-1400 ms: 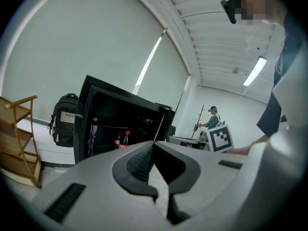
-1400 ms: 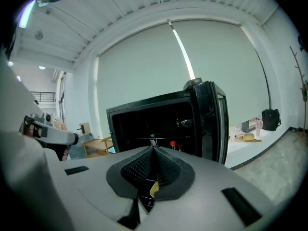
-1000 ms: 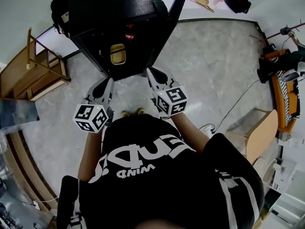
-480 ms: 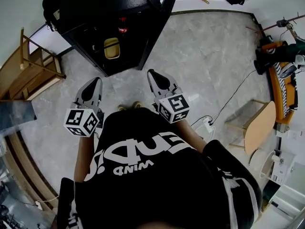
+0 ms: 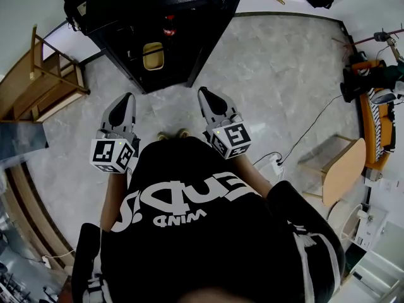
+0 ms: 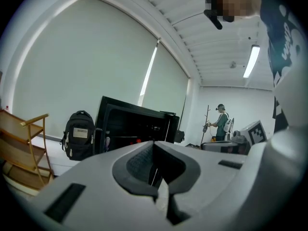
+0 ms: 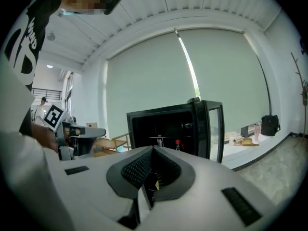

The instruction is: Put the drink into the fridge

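Observation:
The black fridge (image 5: pixel 158 17) stands on the floor ahead with its door (image 5: pixel 218 27) swung open to the right. On a shelf inside it stands a red-capped drink bottle (image 5: pixel 169 27), which also shows in the right gripper view (image 7: pixel 178 144); a yellow item (image 5: pixel 152 55) lies lower down. My left gripper (image 5: pixel 124 98) and right gripper (image 5: pixel 207 93) are held side by side in front of the fridge, a short way back from its opening. Both are shut and hold nothing. In the left gripper view the fridge (image 6: pixel 130 129) shows past the closed jaws.
A wooden rack (image 5: pixel 44 87) stands left of the fridge and a black backpack (image 5: pixel 74 5) beside it. A wooden stool (image 5: pixel 341 169) and a cable (image 5: pixel 303 144) are on the floor at right. A person (image 6: pixel 222 121) stands far off.
Both grippers have drawn back from the fridge's opening toward the person's body. Their jaws stay shut and empty.

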Demonstrator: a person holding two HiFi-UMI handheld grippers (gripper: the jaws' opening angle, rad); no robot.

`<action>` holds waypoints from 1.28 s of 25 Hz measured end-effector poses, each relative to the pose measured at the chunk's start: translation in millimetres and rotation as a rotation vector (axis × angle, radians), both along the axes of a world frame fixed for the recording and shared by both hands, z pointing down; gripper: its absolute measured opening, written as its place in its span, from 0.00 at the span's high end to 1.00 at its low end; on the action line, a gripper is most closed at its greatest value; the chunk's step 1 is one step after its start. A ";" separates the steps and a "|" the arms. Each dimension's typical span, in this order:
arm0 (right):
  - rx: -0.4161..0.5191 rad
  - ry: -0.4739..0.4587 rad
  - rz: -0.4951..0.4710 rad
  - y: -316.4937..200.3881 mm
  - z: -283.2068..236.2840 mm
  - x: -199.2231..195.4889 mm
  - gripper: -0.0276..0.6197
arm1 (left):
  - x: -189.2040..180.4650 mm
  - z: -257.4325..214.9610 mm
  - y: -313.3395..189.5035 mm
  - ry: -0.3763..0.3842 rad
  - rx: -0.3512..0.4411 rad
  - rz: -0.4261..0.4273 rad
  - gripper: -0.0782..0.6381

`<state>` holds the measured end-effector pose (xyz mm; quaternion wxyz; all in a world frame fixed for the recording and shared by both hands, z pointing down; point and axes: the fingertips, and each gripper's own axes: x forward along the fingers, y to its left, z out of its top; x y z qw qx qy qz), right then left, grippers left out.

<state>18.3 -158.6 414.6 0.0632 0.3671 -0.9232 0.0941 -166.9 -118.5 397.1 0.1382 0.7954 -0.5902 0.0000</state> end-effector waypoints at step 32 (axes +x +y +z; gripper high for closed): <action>-0.011 0.027 0.040 -9.8 16.8 6.1 0.92 | -6.1 17.2 0.8 -0.028 -0.021 -0.060 0.88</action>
